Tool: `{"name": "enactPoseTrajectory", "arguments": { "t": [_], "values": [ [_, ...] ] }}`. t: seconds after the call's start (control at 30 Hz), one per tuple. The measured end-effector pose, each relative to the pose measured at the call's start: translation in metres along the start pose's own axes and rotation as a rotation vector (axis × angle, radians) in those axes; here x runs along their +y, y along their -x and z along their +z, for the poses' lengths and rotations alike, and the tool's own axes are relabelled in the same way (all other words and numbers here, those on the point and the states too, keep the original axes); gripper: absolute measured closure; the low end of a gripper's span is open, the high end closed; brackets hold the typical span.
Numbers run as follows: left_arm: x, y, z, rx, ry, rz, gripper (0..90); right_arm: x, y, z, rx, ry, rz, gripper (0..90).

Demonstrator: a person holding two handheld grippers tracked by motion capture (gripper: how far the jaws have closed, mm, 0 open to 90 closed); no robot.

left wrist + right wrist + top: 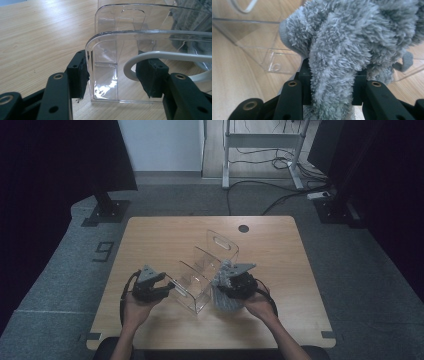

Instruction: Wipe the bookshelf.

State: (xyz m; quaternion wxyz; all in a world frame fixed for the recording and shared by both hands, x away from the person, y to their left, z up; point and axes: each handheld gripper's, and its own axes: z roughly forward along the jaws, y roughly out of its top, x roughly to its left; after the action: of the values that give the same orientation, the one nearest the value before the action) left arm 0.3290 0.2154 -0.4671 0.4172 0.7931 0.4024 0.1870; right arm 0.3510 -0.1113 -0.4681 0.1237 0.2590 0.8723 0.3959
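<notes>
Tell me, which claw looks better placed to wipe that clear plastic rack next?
Probably the right claw: it is shut on the fluffy grey cloth, pressed against the clear rack. The left claw straddles the rack's end wall, steadying it.

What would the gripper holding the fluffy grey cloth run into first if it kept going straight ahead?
The right gripper, shut on the grey microfibre cloth, points at the clear acrylic organiser. Its side wall would probably be met first, cloth leading, though depth is hard to judge.

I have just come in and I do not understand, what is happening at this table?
A person works at a wooden table with tongs in each hand. The left tongs hold the front wall of a clear plastic organizer. The right tongs are shut on a fluffy grey cloth, right beside the organizer.
</notes>
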Motion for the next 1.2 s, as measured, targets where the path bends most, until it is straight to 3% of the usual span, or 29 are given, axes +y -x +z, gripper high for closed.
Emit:
{"name": "enactPoseTrajectory", "arguments": {
  "t": [1.2],
  "values": [
    [0.003,0.004,0.002,0.04,-0.012,-0.029,44.2,0.01,-0.067,0.007,0.183,-0.031,-0.122,62.7]
  ]
}}
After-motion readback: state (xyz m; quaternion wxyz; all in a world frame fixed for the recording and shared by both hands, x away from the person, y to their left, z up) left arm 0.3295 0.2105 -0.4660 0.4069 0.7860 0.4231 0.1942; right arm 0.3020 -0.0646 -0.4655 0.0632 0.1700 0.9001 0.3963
